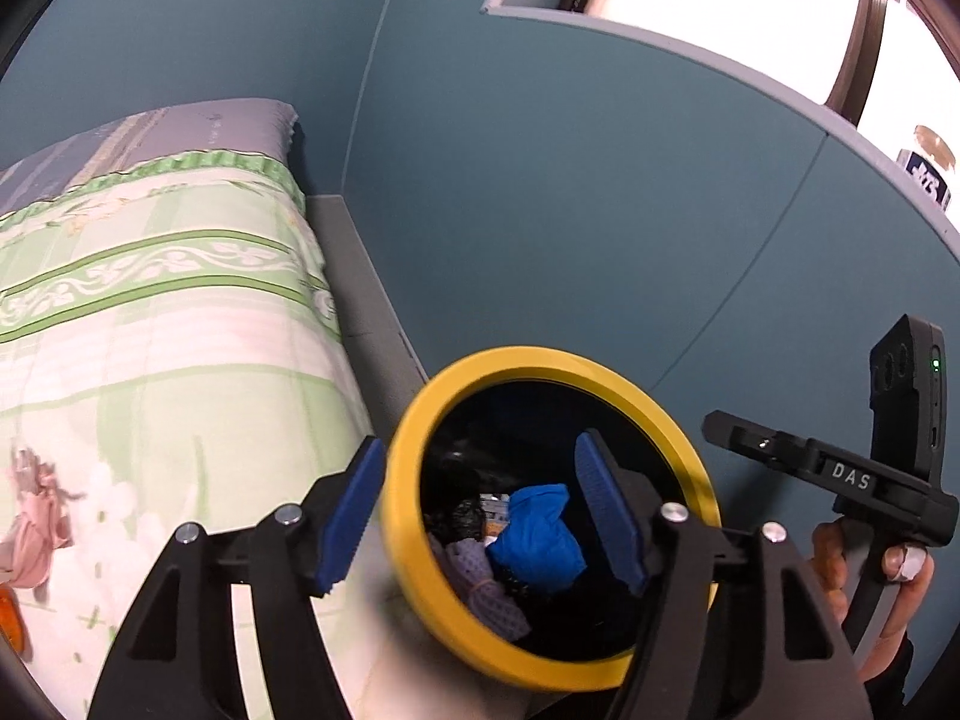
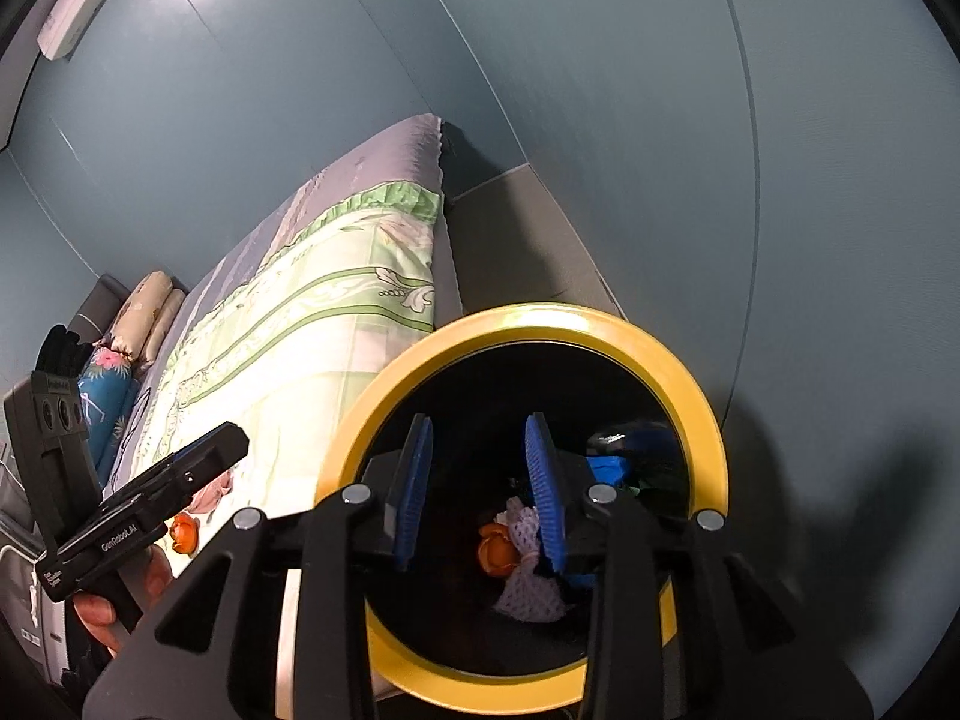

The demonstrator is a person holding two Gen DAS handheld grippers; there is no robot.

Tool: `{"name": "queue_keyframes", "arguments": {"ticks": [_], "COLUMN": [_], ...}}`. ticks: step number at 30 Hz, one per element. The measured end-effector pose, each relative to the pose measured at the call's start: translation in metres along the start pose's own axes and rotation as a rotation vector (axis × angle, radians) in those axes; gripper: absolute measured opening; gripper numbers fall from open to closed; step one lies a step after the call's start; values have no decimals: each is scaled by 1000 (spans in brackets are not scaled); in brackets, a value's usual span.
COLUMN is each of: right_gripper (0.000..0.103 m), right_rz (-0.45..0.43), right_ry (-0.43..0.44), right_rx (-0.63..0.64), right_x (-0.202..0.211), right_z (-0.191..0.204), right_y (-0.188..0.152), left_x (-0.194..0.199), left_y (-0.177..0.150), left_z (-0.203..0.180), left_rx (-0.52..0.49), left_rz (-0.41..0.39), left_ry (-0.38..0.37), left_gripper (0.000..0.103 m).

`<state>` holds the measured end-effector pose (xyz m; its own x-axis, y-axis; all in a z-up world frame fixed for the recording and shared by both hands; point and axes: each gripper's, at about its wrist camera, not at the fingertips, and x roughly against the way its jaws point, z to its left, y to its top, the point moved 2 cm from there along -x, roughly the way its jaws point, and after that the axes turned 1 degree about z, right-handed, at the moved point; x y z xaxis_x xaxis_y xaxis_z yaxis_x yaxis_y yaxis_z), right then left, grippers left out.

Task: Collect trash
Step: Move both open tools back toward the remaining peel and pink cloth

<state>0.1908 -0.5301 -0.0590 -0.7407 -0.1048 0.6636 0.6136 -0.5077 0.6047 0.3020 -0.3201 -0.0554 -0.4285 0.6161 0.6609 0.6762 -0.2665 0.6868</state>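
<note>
1. Left wrist view: the left gripper [image 1: 480, 516] has its blue pads standing wide apart with nothing between them. The near rim of a yellow-rimmed bin [image 1: 414, 552] lies in the gap, the right pad over the dark opening and the left pad outside it, above the bed's edge. Inside the bin lie a blue crumpled wad [image 1: 537, 534] and a pale mesh wrap [image 1: 480, 588].

2. Same view: the bin stands off the near corner of the bed [image 1: 180, 330], against the blue wall. A pink scrap [image 1: 33, 534] and an orange piece [image 1: 12, 618] lie on the quilt near its near edge, left of this gripper, so the left hand seems the nearer one for them. The right gripper's body at the right reads "DAS".

3. Right wrist view: the right gripper [image 2: 480, 492] points down into the bin, its pads partly apart and gripping nothing. Below them rest an orange peel [image 2: 498, 549] and the mesh wrap, apparently dropped in already.

4. Same view: another orange peel [image 2: 183, 531] lies on the quilt by the bed's near edge, well left of the bin, just past the left gripper, whose body reads "GenRobot.AI".
</note>
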Motion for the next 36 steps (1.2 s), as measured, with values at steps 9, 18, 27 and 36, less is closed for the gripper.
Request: {"name": "queue_keyframes", "arguments": {"ticks": [9, 18, 27, 36], "right_gripper": [51, 57, 60, 60], "right_rz": [-13, 54, 196, 316], "right_ry": [53, 165, 259, 290], "right_rx": [75, 197, 305, 410], "right_x": [9, -19, -69, -120], "right_z": [57, 151, 248, 328], "right_y": [2, 0, -26, -55], "left_x": [65, 133, 183, 186], "left_y": [-11, -39, -76, -120], "left_z": [44, 116, 196, 253], "left_rx": [36, 91, 190, 265], "left_rz": [-99, -155, -161, -106], "left_ry": [91, 253, 347, 380], "left_gripper": [78, 83, 83, 83]}}
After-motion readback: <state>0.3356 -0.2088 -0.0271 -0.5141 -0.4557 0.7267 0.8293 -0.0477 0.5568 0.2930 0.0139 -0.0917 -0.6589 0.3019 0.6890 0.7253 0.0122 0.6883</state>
